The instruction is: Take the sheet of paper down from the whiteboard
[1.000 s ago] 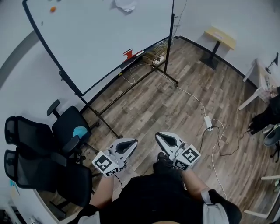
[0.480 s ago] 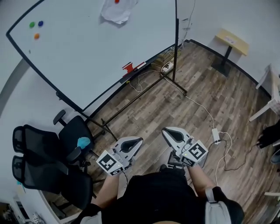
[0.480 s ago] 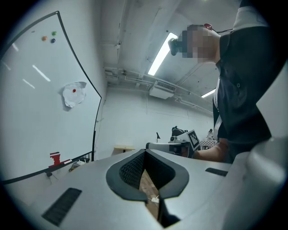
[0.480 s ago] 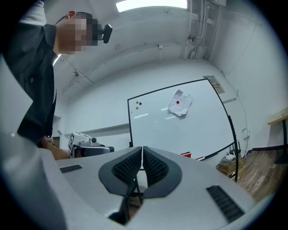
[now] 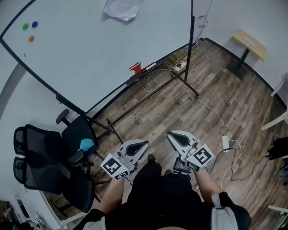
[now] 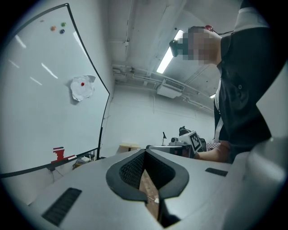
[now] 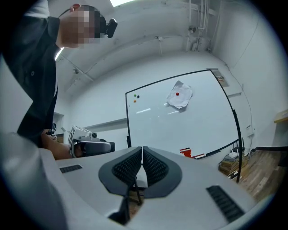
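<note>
A crumpled white sheet of paper (image 5: 120, 9) hangs high on the whiteboard (image 5: 90, 49), pinned by a red magnet; it also shows as the paper (image 6: 82, 88) and the paper (image 7: 179, 96) in the two gripper views. My left gripper (image 5: 143, 143) is shut and empty, held level in front of my body, well short of the board. Beside it my right gripper (image 5: 169, 134) is shut and empty too. Each gripper shows in the other's view: the right gripper (image 6: 180, 146), the left gripper (image 7: 90, 144).
Two black office chairs (image 5: 54, 157) stand at the left, one with a blue object on its seat. The board's stand legs (image 5: 148, 96) and white cables (image 5: 216, 121) cross the wood floor. A red eraser (image 5: 137, 68) sits on the board's tray. A small yellow table (image 5: 249, 45) stands at the right.
I have walked toward the whiteboard: it and the paper sit lower and larger in the head view, and the coloured magnets came into sight. Both grippers stayed shut.
</note>
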### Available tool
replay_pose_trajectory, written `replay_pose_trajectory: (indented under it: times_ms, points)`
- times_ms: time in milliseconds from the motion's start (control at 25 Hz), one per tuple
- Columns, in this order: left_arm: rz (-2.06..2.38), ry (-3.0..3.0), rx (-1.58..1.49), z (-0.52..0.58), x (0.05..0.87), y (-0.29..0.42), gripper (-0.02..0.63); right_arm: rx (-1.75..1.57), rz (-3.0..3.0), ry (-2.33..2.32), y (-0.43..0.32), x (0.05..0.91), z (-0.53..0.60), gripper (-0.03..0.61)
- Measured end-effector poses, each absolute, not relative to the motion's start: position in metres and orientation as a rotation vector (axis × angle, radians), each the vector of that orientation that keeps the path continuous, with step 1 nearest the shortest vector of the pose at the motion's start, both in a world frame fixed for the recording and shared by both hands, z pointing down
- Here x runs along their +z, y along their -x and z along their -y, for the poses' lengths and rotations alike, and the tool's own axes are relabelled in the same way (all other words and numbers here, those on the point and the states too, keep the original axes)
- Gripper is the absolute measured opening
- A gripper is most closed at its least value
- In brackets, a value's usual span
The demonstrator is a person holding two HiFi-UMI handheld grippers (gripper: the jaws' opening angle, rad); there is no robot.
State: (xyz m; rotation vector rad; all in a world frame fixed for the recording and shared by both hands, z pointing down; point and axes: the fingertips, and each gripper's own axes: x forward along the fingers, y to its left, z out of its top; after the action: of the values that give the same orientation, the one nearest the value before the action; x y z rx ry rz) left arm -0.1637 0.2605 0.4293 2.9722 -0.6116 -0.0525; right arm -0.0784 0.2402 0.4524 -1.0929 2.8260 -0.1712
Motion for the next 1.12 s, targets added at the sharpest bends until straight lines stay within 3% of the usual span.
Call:
replay_pose_trajectory:
  times_ms: [760, 1120]
  points:
    - [0.462, -3.018, -0.249, -0.045, 0.414, 0.186, 0.012, -0.109, -2.935, 1.238, 0.111, 0.425, -0.026, 0.02]
    - [0.379, -3.043, -0.216, 0.015, 0.413, 0.178, 0.012, -0.164, -2.927, 1.258, 0.112, 0.431, 0.023, 0.02]
